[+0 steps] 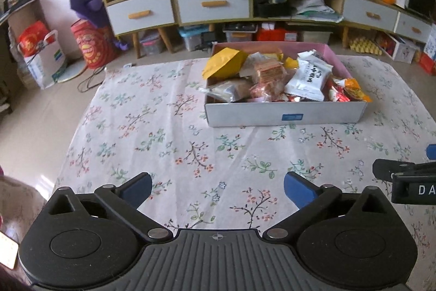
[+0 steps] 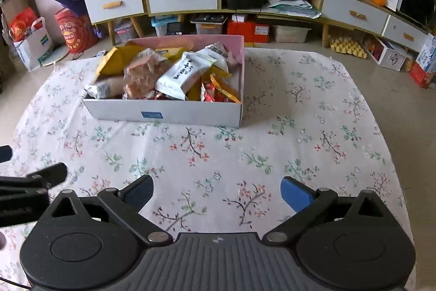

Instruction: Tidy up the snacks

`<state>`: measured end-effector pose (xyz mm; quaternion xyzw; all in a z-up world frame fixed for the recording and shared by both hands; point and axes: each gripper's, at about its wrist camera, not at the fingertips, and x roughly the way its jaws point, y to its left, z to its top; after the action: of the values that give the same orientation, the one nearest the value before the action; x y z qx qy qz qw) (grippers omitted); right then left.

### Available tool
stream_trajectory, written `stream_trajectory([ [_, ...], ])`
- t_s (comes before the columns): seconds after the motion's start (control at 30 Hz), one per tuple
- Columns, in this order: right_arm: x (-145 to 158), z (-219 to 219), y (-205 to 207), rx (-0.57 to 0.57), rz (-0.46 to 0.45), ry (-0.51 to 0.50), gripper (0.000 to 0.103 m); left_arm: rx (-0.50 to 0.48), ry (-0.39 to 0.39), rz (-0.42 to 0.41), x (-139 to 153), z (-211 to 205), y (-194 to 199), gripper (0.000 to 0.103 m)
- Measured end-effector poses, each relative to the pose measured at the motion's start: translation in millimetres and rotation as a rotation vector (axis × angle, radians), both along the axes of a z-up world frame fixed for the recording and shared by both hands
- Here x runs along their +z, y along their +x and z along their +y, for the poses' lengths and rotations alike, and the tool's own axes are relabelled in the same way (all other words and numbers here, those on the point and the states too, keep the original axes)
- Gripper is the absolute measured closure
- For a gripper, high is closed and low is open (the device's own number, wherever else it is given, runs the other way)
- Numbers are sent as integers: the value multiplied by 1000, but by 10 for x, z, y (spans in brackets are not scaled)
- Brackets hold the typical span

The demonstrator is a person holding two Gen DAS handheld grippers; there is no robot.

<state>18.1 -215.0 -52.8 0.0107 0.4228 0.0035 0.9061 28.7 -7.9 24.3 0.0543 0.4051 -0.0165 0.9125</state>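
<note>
Cardboard snack box [image 1: 283, 116] well beyond empty, wide-spread jaws.

Left gripper [image 1: 218, 188]: matt black plastic arms, ribbed grey base, small shiny metal pivot pins; blue pads [image 1: 298, 188] smooth, matt. Right gripper [image 2: 217, 191]: same finish. Beneath both: tablecloth [image 1: 163, 127], thin floral cloth, creased. Ahead of jaws: box [image 1: 286, 115], white matt cardboard outside, pink inside. In it: snack packets [image 1: 309, 78], glossy crinkled plastic film; yellow pouch [image 1: 224, 63] matt. Far beyond: cabinet [image 2: 114, 4], pale wood frame, smooth white drawer fronts.
</note>
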Motion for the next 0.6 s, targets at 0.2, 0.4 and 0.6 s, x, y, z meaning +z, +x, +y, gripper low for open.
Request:
stream_trajectory([
  [0.2,-36,67,19,-10,-18,4,23,39,-17,-1,-28,28,12,0],
  [0.4,-56,169,43,11,-26,-32,23,54,-26,15,-70,43,32,0],
  [0.6,-32,170,29,6,-38,-20,23,51,-21,13,-74,23,25,0],
])
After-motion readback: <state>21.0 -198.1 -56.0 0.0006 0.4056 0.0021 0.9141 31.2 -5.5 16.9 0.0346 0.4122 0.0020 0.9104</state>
